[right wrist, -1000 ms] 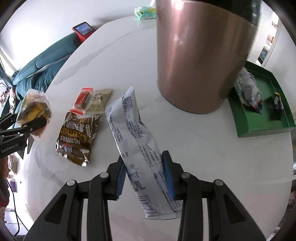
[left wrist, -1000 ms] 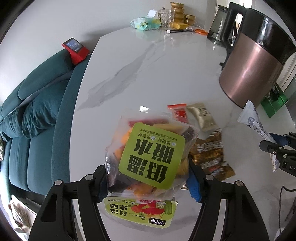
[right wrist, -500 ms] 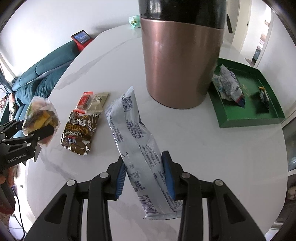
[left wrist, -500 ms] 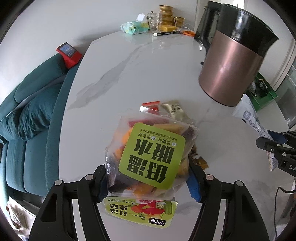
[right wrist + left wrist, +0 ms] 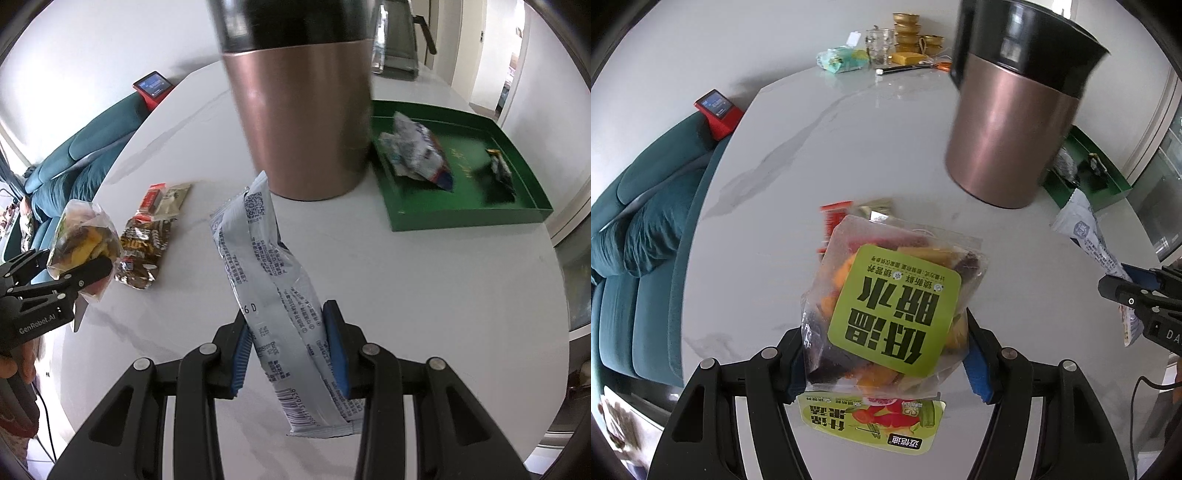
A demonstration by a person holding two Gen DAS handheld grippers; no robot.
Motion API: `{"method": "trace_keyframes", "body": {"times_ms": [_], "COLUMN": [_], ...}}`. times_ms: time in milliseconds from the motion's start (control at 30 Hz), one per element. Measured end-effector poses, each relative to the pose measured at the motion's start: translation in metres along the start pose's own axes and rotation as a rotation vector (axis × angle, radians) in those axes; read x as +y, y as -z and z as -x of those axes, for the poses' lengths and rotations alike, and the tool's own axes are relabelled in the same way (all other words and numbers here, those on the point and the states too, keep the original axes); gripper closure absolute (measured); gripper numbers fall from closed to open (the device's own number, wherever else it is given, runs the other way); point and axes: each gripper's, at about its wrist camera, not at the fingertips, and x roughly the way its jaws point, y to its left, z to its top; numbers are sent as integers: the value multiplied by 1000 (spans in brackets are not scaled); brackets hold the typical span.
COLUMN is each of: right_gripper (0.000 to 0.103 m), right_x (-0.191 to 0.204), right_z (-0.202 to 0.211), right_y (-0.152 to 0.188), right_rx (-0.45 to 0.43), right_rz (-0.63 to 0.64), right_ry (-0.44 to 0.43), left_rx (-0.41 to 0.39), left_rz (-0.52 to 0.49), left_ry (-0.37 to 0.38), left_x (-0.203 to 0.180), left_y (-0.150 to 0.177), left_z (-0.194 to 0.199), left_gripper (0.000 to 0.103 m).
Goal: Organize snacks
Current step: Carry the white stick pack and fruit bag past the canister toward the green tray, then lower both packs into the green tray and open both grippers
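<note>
A: Nearest the lens, what are the two grippers carrying?

B: The left gripper (image 5: 886, 354) is clamped on a clear bag (image 5: 890, 306) of dried fruit with a green label. The right gripper (image 5: 288, 354) is pinched tight on a long grey packet (image 5: 269, 280). Both snacks hang clear of the table (image 5: 424, 288).

A: And what has changed in the last second?

B: Both hands have travelled across the marble top toward the copper jug (image 5: 299, 122). The jug now looms larger in each view, and the green tray (image 5: 465, 218) behind it has come closer. Neither grip has altered.

A: What does that mean for the tidying?

B: Likely both snacks are bound for the tray, where a crumpled wrapper (image 5: 417, 151) and a small dark packet (image 5: 498, 170) already lie. Three snacks are left near the left edge: a brown pack (image 5: 144, 247), a red one (image 5: 151, 195) and a beige one (image 5: 173, 195).
</note>
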Motion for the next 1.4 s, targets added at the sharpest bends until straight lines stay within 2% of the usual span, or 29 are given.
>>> {"method": "trace_keyframes", "body": {"times_ms": [333,800,1067,1400], "right_gripper": [93,93,93,93], "right_x": [-76,-192,-243,-279], "right_z": [14,30,29,25], "right_y": [9,-7,-30,-72], "right_rx": [-4,-25,-32,-37], "right_rz": [-4,2,-29,-30], "right_ry": [-16,-11,-21,-9], "left_rx": [4,-45,-41,-64], "left_rz": [-7,6,-3,4], "left_ry": [11,13,22,17], "left_x": [-76,-186,-243,-290], "left_y": [-8,-54,-83,-135], "left_z": [5,-2,-15,-37], "left_gripper": [40,40,40,40]}}
